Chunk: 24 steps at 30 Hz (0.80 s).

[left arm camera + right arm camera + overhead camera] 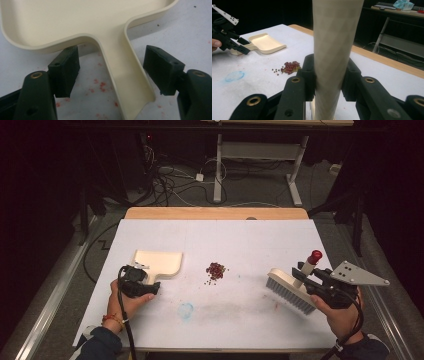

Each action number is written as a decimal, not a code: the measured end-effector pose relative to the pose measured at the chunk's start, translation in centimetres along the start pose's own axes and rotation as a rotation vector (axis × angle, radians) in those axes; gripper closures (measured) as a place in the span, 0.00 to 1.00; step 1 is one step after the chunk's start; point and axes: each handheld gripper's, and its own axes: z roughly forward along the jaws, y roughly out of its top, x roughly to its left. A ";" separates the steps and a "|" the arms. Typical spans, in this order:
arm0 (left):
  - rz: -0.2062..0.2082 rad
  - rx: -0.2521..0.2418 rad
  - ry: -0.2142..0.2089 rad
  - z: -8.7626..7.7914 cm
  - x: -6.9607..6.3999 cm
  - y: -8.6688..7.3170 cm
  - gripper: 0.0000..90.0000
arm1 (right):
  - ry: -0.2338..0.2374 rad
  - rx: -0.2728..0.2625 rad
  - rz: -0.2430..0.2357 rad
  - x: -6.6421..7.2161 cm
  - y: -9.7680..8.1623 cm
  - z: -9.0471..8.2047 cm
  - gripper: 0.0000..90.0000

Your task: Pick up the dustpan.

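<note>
Nearest the lens, in the right gripper view: brush handle (pixel 334 50), cream, upright, clamped hard between the right gripper (pixel 328 77) jaws, top and bottom both cut off by the frame. Bristles hidden here; seen from the high view instead, brush (pixel 292 289) tilted, bristle head low at the right of the table (pixel 250 240), red knob at the handle's upper end, right gripper (pixel 320 282) closed around the handle, grey plate on top.

Left side: dustpan (pixel 159 262) flat on the table, pan toward the far edge, handle toward the person. Left gripper (pixel 137 281) over that handle, hand (pixel 127 302) behind it. In the left gripper view, jaws apart, one on each side of the dustpan (pixel 95 22) handle, neither pad touching; pan's far rim cut off at the top. Red specks on the white surface under the handle, too small to make out from above.

Between the two tools, mid-table: beans (pixel 216 270), a small reddish heap with a few strays just beside it, well apart from both brush and dustpan. Same beans (pixel 289 67) closer in the right gripper view, dustpan and left gripper beyond.

Faint blue smudge (pixel 186 310) toward the near edge. Open white surface all round the heap; wooden strip along the far edge.
</note>
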 end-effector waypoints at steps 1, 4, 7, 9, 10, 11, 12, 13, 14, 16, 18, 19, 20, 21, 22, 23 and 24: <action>-0.019 -0.003 -0.009 0.2 0.1 0.1 0.32 | 0.000 0.001 0.000 0.0 0.0 0.0 0.77; -0.031 -0.006 -0.003 0.1 0.1 0.2 0.43 | -0.001 0.004 0.000 0.0 -0.1 0.1 0.77; -0.059 0.005 0.010 0.2 0.2 0.7 0.54 | 0.007 0.002 -0.004 0.0 0.0 0.1 0.77; -0.068 0.002 0.019 0.3 0.2 1.0 0.63 | 0.010 0.001 -0.004 0.1 0.0 0.1 0.77; -0.070 0.000 0.021 0.4 0.2 1.1 0.66 | 0.011 0.003 -0.002 0.2 0.0 0.1 0.77; -0.065 0.001 0.021 0.5 0.2 1.2 0.70 | 0.010 0.001 -0.011 0.2 0.1 0.2 0.77; -0.065 0.001 0.021 0.5 0.2 1.2 0.71 | 0.011 0.001 -0.014 0.2 0.1 0.2 0.77; -0.061 0.008 0.022 0.5 0.2 1.4 0.71 | 0.011 0.004 -0.013 0.3 0.1 0.2 0.77; -0.061 0.008 0.022 0.5 0.2 1.4 0.71 | 0.012 0.006 -0.010 0.3 0.1 0.3 0.77; -0.056 0.010 0.018 0.5 0.3 1.5 0.71 | 0.013 0.006 -0.013 0.2 0.0 0.4 0.77; -0.036 0.012 0.011 0.5 0.4 1.6 0.71 | 0.013 0.009 -0.013 0.2 0.0 0.5 0.77; -0.032 0.016 0.005 0.4 0.5 1.6 0.71 | 0.013 0.010 -0.013 0.2 0.0 0.5 0.77; -0.031 0.019 0.002 0.4 0.6 1.7 0.71 | 0.014 0.010 -0.017 0.3 0.0 0.5 0.77; -0.021 0.025 0.003 0.3 0.6 1.8 0.71 | 0.014 0.009 -0.020 0.3 0.0 0.5 0.77; -0.010 0.032 0.003 0.1 0.7 1.9 0.71 | 0.018 0.005 -0.025 0.3 0.0 0.5 0.77; -0.006 0.028 0.000 -0.1 0.7 1.9 0.71 | 0.018 0.003 -0.028 0.3 0.0 0.4 0.77; 0.001 0.029 -0.002 -0.4 0.8 1.9 0.71 | 0.016 0.004 -0.025 0.3 0.0 0.4 0.77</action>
